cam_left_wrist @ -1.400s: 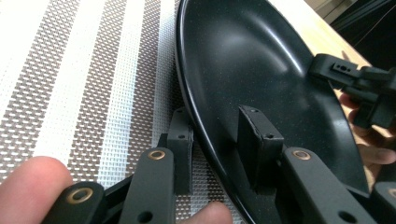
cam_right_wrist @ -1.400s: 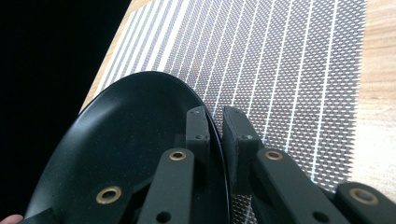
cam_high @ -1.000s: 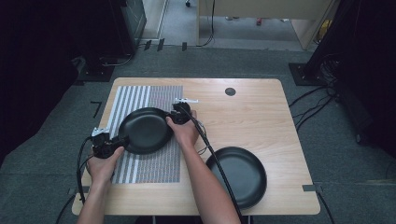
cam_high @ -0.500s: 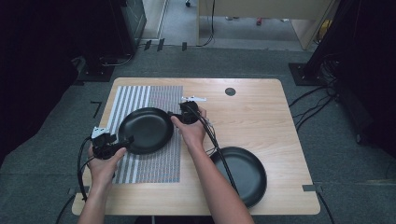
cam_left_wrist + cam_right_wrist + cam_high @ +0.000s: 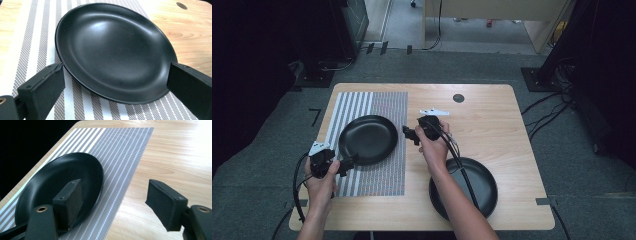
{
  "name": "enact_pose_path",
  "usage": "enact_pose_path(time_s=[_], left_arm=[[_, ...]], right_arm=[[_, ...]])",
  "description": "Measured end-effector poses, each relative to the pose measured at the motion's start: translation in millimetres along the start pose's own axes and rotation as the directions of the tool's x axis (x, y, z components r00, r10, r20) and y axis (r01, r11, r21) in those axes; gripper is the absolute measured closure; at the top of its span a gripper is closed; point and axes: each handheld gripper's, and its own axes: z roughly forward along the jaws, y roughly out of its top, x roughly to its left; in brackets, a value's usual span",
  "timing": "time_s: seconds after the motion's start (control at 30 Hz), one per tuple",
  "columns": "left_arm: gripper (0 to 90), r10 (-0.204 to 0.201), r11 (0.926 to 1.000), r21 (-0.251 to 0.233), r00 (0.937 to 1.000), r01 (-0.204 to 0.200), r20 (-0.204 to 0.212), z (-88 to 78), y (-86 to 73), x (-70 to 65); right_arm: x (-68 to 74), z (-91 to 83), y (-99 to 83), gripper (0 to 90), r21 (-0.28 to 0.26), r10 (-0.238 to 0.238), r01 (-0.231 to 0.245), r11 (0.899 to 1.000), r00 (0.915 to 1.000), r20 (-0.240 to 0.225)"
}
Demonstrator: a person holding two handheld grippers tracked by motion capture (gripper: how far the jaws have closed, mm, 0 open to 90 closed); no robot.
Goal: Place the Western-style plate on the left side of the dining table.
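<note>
A black plate (image 5: 367,139) lies flat on the grey striped placemat (image 5: 377,105) on the left half of the table. My left gripper (image 5: 346,163) sits at the plate's near-left rim. In the left gripper view this gripper (image 5: 115,77) is open, with the plate (image 5: 112,50) rim between its wide-set jaws and no contact visible. My right gripper (image 5: 409,134) hovers open just right of the plate, at the mat's right edge. In the right gripper view the plate (image 5: 60,182) lies behind the left jaw of the open gripper (image 5: 115,200).
A second black plate (image 5: 477,185) rests on bare wood at the front right, partly under my right forearm. A dark round grommet (image 5: 458,98) marks the table's far side. Cables trail from both grippers toward the front edge.
My right gripper has let go of the plate's far-right rim and drawn back to the right. The left gripper has slid slightly toward me. The plate stays put.
</note>
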Motion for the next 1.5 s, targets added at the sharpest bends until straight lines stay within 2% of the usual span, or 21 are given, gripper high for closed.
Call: enact_pose_path(time_s=[0.2,0.43,0.63,0.77,1.0,1.13,1.5], left_arm=[[1.5,0.010,1.0000,-0.002,0.9999,-0.010,0.009,-4.8,-5.1,-8.9],[1.5,0.006,0.9994,0.033,0.9999,-0.006,-0.010,-7.4,-13.8,-17.3],[1.6,0.020,0.9991,0.038,0.9998,-0.020,0.003,-12.4,-21.8,-24.2],[1.7,0.030,0.9990,0.033,0.9994,-0.029,-0.016,-14.8,-28.0,-27.7],[1.6,0.038,0.9989,0.030,0.9977,-0.036,-0.056,-15.7,-40.3,-28.7],[1.6,0.036,0.9991,0.023,0.9974,-0.035,-0.062,-17.0,-44.8,-28.7],[1.6,0.071,0.9971,0.036,0.9930,-0.068,-0.095,-19.9,-58.0,-23.8]], right_arm=[[-10.8,-29.4,-6.6,26.5,-0.017,-0.018,0.018,1.000,0.9998,0.003],[-26.0,-62.5,-18.9,25.7,-0.039,-0.029,0.029,0.999,0.9995,0.013],[-42.9,-86.3,-32.3,25.5,-0.051,-0.035,0.038,0.998,0.9983,0.046],[-54.5,-101.6,-42.6,25.3,-0.063,-0.032,0.036,0.997,0.9977,0.061],[-74.9,-122.0,-59.5,24.9,-0.067,-0.021,0.028,0.997,0.9948,0.100],[-87.7,-134.9,-68.8,24.9,-0.083,-0.004,0.013,0.996,0.9934,0.115],[-118.3,-167.2,-92.8,24.9,-0.111,0.035,-0.016,0.994,0.9841,0.174]])
